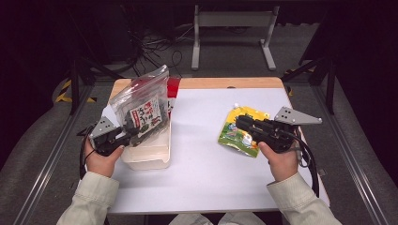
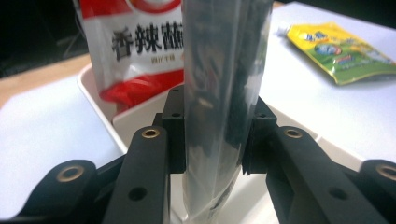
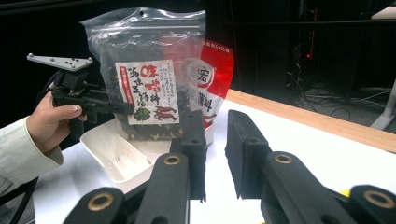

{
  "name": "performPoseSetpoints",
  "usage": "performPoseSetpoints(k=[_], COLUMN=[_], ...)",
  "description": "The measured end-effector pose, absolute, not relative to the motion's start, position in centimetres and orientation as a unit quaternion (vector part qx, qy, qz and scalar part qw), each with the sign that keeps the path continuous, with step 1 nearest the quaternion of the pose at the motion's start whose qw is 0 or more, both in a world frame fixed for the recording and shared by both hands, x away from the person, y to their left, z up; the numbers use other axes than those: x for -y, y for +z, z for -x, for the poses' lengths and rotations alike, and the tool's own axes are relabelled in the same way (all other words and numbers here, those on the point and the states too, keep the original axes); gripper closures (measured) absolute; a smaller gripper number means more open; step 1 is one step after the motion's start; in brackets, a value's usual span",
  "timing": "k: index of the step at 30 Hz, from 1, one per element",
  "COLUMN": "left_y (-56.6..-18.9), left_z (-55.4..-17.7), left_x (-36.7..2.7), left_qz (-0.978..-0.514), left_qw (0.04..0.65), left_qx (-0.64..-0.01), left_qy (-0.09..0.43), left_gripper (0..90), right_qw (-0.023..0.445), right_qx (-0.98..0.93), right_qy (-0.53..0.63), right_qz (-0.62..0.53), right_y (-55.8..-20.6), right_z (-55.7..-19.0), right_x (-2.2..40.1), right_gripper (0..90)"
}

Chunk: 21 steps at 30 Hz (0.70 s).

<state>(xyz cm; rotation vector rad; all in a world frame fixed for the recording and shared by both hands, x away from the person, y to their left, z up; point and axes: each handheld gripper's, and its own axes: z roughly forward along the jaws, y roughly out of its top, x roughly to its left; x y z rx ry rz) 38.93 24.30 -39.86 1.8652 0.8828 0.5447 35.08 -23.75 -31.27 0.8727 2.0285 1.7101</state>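
My left gripper (image 1: 133, 133) (image 2: 215, 130) is shut on the edge of a clear bag (image 1: 143, 101) (image 2: 224, 56) of dark dried flakes with a white and red label. It holds the bag upright over a white bin (image 1: 150, 157) (image 2: 95, 91). The right gripper view shows this bag (image 3: 144, 79) and the left gripper (image 3: 123, 108) from the side. A red and white packet (image 1: 172, 89) (image 2: 135, 46) (image 3: 217, 74) stands in the bin behind it. My right gripper (image 1: 241, 123) (image 3: 215, 149) is open, with a narrow empty gap between its jaws, above a yellow-green pouch (image 1: 234, 136) (image 2: 341, 51) lying flat on the table.
The white table (image 1: 202, 164) has a wooden strip along its far edge (image 1: 225, 83). Beyond it stand a grey metal frame (image 1: 232, 33) and loose cables (image 1: 155, 47) on the floor. Dark stands flank both sides of the table.
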Motion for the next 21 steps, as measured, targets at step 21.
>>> performPoseSetpoints(k=[21], left_y=[-39.9], left_z=[-39.8], left_x=[-24.8], left_qz=[-0.751], left_qw=[0.476], left_qx=[-0.405], left_qy=[0.212], left_gripper=[52.4], right_qw=[0.162], right_qx=[-0.718], right_qy=[0.598], right_qz=[-0.316], right_y=[-31.8], right_z=[-35.6], right_x=[23.9], right_gripper=[72.8])
